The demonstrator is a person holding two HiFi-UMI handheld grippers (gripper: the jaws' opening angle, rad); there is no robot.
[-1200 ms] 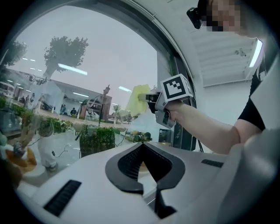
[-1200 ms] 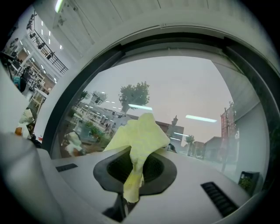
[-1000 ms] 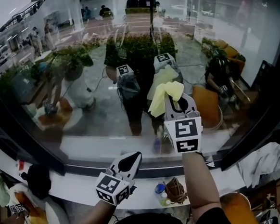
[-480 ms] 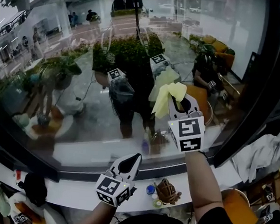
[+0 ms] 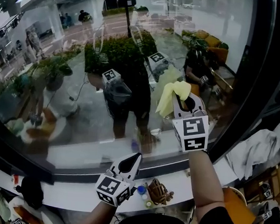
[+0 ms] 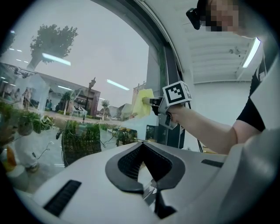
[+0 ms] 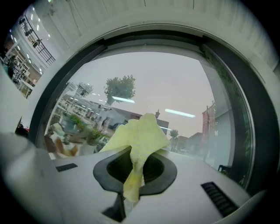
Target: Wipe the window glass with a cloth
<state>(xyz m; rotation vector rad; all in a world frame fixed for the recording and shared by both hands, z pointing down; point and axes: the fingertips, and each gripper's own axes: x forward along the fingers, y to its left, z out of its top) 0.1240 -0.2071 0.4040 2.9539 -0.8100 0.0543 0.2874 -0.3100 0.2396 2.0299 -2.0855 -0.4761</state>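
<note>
A big window pane (image 5: 73,104) fills the head view, with reflections of me and the room in it. My right gripper (image 5: 182,95) is raised to the glass and shut on a yellow cloth (image 5: 172,95), which bunches out ahead of its jaws (image 7: 140,140) and presses against the pane. In the left gripper view the cloth (image 6: 143,103) and the right gripper (image 6: 153,103) show at the window's right side. My left gripper (image 5: 126,163) hangs low below the sill, jaws shut with nothing in them (image 6: 146,186).
A dark window frame (image 5: 258,80) runs down the right side. The white sill (image 5: 75,193) below carries small bottles (image 5: 141,191) and a brown woven object (image 5: 160,190). A white cloth (image 5: 252,152) lies to the right, by an orange seat (image 5: 234,198).
The right gripper with the cloth has slid to the right along the glass, closer to the dark frame. The left gripper has stayed put.
</note>
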